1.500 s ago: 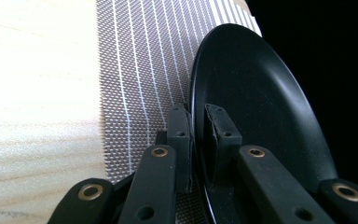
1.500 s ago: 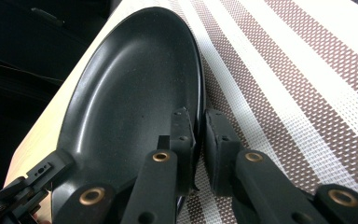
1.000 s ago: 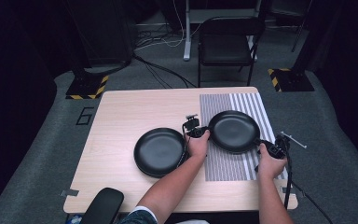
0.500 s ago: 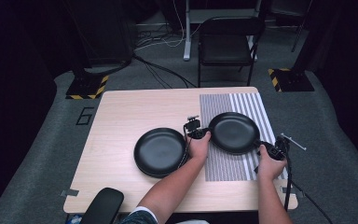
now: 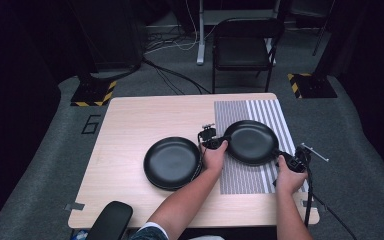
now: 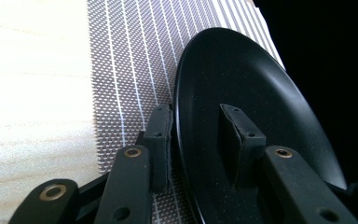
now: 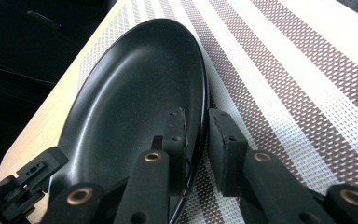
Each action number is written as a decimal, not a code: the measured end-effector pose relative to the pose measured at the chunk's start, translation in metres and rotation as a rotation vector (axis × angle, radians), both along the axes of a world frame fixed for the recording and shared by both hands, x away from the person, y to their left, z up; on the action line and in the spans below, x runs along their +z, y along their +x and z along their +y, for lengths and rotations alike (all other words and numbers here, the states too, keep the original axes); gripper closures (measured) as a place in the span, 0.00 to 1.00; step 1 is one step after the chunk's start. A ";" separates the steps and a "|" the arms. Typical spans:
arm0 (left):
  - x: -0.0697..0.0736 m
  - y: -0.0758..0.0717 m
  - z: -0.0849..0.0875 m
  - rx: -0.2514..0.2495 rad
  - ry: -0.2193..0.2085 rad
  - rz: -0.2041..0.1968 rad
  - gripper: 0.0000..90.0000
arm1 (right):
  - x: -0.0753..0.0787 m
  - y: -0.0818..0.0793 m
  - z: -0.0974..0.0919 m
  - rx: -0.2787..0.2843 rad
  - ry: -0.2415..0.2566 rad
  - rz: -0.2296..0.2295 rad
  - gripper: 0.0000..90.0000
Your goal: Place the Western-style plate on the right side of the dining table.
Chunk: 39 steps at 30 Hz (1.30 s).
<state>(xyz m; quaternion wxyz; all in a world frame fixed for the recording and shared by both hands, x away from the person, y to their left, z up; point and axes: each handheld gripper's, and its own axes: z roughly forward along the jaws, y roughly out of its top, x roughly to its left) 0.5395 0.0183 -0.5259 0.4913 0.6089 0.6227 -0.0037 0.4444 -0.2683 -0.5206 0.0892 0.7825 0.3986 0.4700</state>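
I count two black plates: one [image 5: 172, 162] on bare surface [image 5: 130, 130], one [image 5: 251, 141] on the striped mat [image 5: 240, 177] (near the right edge). My left gripper [image 6: 198, 135] and right gripper [image 7: 196, 140] straddle its rim, fingers just opening, no longer pressing.

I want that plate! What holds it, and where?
Nothing holds it: left gripper and right gripper straddle the plate at opposite rims; jaws have just been opening.

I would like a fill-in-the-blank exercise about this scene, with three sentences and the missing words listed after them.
1. The black plate between the two grippers lies on the striped ____.
2. The second black plate rests on the bare wooden ____, beside the left forearm.
3. The left gripper has one jaw inside the plate and one outside, so the plate's ____ stands between them.

Missing words: mat; table; rim
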 end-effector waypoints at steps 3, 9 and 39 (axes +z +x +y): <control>0.001 0.000 0.000 -0.001 -0.004 -0.004 0.71 | 0.000 0.000 0.000 0.003 0.001 -0.007 0.83; 0.001 0.002 0.003 -0.002 0.003 -0.006 0.64 | -0.001 -0.002 -0.002 0.020 -0.012 -0.008 0.78; 0.033 0.001 0.049 0.000 0.005 -0.079 0.57 | 0.026 -0.032 -0.007 0.075 -0.133 -0.086 0.68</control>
